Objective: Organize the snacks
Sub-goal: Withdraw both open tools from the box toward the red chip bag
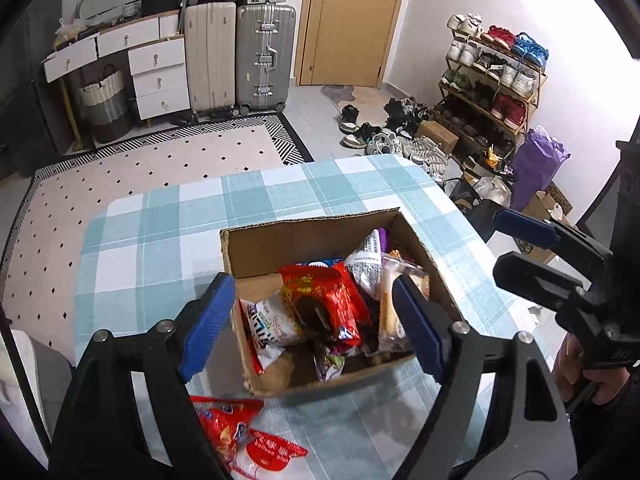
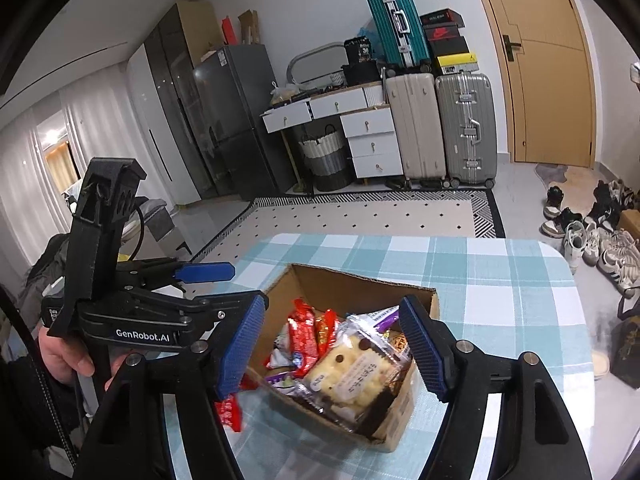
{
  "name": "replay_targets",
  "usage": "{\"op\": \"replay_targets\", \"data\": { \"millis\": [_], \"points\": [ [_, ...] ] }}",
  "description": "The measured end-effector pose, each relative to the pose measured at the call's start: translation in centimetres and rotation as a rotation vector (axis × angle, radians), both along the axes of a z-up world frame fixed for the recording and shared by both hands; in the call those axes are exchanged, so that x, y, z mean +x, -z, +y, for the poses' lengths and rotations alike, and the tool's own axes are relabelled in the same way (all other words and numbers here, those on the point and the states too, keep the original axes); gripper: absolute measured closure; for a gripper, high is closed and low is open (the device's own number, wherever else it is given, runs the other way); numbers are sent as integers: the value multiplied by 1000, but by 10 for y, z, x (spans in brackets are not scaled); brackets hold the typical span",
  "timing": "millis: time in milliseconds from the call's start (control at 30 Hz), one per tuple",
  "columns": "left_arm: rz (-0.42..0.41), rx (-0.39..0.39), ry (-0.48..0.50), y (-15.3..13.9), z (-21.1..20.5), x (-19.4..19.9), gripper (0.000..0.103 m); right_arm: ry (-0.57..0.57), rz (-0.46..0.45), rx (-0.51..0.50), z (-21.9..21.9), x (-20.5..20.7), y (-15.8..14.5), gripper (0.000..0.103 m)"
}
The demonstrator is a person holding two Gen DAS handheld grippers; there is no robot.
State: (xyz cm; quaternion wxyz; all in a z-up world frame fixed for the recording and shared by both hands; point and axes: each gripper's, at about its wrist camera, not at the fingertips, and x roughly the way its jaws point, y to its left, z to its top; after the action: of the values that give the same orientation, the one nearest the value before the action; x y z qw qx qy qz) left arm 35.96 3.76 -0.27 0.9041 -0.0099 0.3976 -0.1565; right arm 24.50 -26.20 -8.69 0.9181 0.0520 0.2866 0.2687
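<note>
Both grippers empty: left gripper [image 1: 312, 324] and right gripper [image 2: 332, 344] have jaws spread, nothing between the pads. Cardboard box [image 1: 280, 240] of snacks sits centre frame on the checked table [image 1: 160, 216]. One red snack packet [image 1: 232, 424] lies outside it, lower left of the left wrist view.

Open cardboard box [image 1: 256, 248] on table, heaped snack packets [image 1: 320, 304].

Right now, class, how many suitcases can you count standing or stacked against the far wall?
3: a beige suitcase and a silver suitcase upright side by side on the floor, and a teal suitcase stacked above them. Others may be hidden behind.
</note>
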Motion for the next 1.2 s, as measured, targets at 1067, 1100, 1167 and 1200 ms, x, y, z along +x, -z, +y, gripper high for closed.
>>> {"op": "replay_targets", "data": {
  "millis": [1067, 1100, 1167, 1200],
  "points": [
    [-150, 24, -196, -36, 74, -218, 14, -43, -93, 1, 52, -159, -30, 13],
    [-145, 24, -204, -33, 76, -223, 14, -44, -91, 2, 53, -163, -27, 13],
    [-137, 22, -223, -24, 80, -232, 13, -47, -85, -1, 58, -170, -20, 13],
    [-134, 20, -230, -20, 82, -236, 12, -47, -82, -4, 60, -173, -16, 13]
  ]
}}
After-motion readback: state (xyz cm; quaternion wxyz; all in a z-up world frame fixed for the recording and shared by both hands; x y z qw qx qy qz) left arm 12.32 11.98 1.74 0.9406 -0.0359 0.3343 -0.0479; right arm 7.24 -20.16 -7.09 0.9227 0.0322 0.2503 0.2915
